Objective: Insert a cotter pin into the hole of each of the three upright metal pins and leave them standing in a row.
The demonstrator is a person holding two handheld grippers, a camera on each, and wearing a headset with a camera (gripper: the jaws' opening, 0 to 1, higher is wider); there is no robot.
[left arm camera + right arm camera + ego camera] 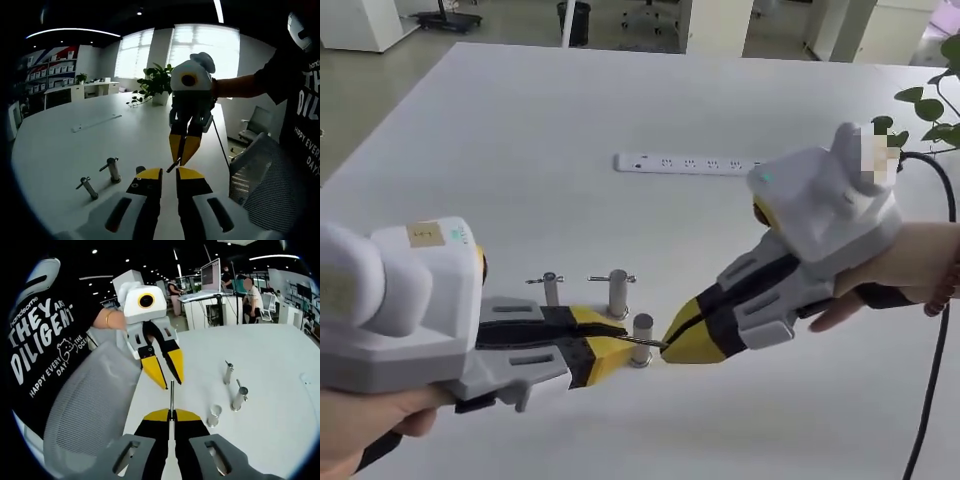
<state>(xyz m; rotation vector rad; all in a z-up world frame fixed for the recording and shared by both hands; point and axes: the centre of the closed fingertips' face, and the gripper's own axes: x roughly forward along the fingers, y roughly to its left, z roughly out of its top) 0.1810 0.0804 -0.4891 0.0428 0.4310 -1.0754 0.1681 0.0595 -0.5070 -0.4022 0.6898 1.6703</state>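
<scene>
Three upright metal pins stand close together on the white table (520, 130). The far-left pin (551, 288) and the middle pin (617, 291) each carry a cotter pin through the top. The nearest pin (642, 338) has a bare top. My right gripper (667, 349) is shut on a thin cotter pin (171, 395), whose free end points at the nearest pin (215, 415). My left gripper (615, 342) stands open just left of that pin, jaws spread. In the left gripper view the nearest pin (140, 170) is partly hidden behind a jaw.
A white power strip (690, 163) lies farther back on the table. A black cable (942, 330) hangs by the right hand, and a green plant (932, 105) stands at the right edge. A mesh chair back (90, 405) is beside the table.
</scene>
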